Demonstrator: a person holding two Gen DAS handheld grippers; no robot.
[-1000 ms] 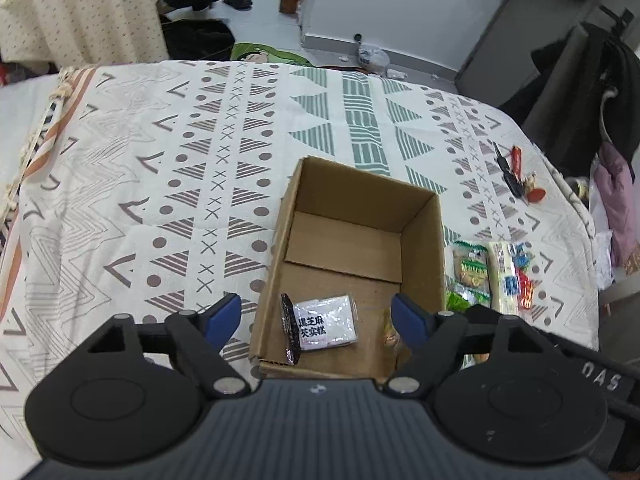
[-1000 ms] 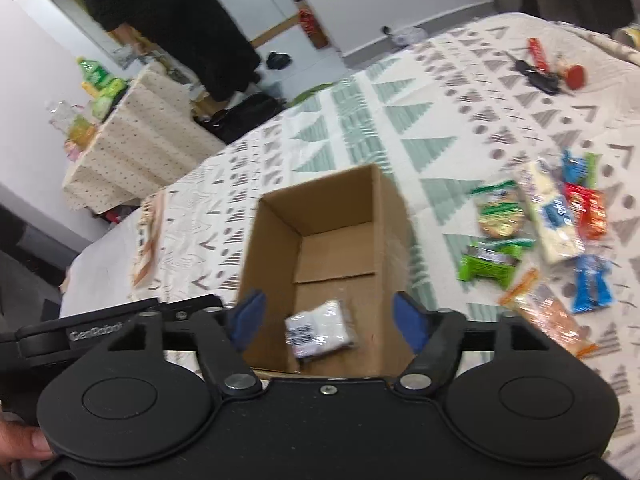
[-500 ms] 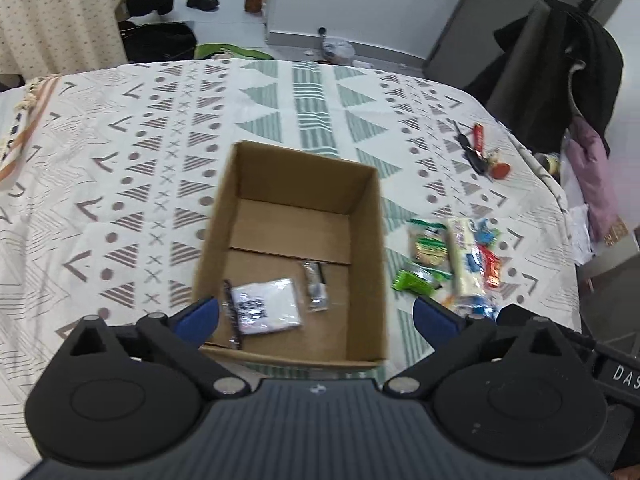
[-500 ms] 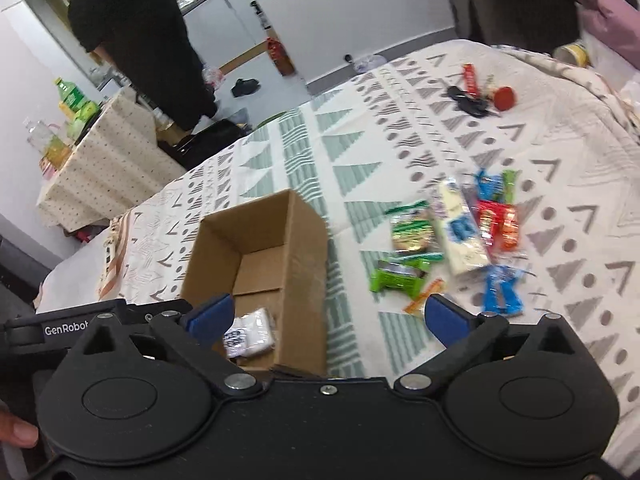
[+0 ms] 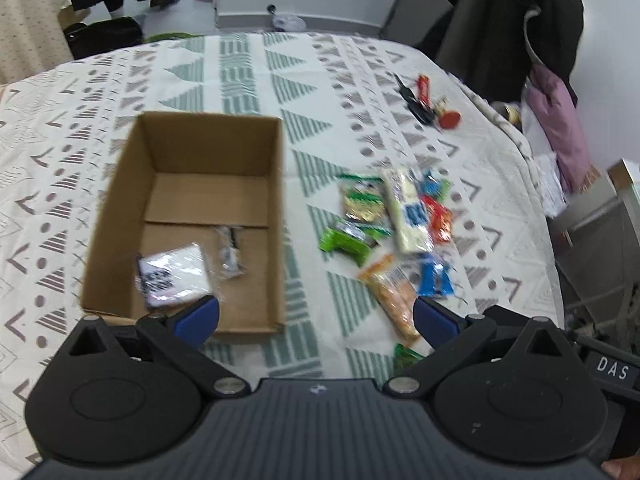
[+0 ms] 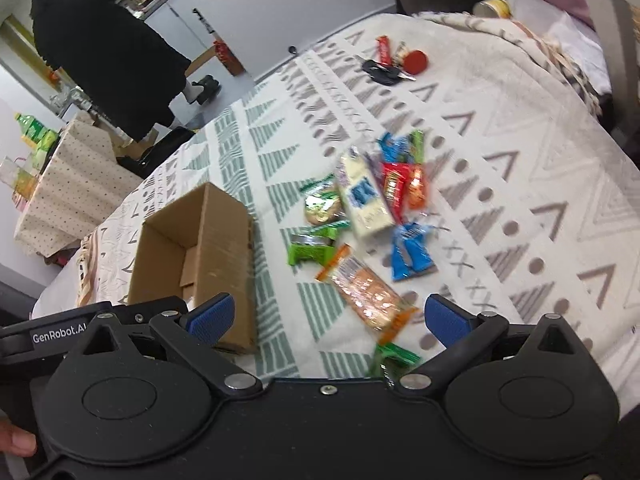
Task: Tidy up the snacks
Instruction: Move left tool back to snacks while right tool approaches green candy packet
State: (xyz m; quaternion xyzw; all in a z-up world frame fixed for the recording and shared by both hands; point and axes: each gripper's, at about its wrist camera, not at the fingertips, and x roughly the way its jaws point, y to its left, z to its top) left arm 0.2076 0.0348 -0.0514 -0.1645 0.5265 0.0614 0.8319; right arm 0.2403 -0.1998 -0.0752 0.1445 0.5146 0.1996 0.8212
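Both hand-held grippers are wide apart and hold nothing. The left hand-held gripper (image 5: 316, 318) hangs over the counter (image 5: 200, 60), with the box (image 5: 276, 216) just ahead on its left side. Two packs already lie in the box: a white pack (image 5: 174, 274) close to its left finger, and a small clear pack (image 5: 230, 250) a bit farther in.

The right hand-held gripper (image 6: 328, 316) is above the snack pile. The orange pack (image 6: 362, 294) lies right between its two fingers, so that one looks like the next to pick. A blue pack (image 6: 412, 254) sits just ahead and to the right, a green pack (image 6: 310, 250) ahead and to the left, and a long white pack (image 6: 362, 198) farther off.

To do it well, go straight down over the orange pack. Squeeze it across its narrow side, near the middle, so it does not flop. Keep the fingers off the blue pack. Squeeze softly, since the crackers inside may break. Then lift it over the box wall and let go low.
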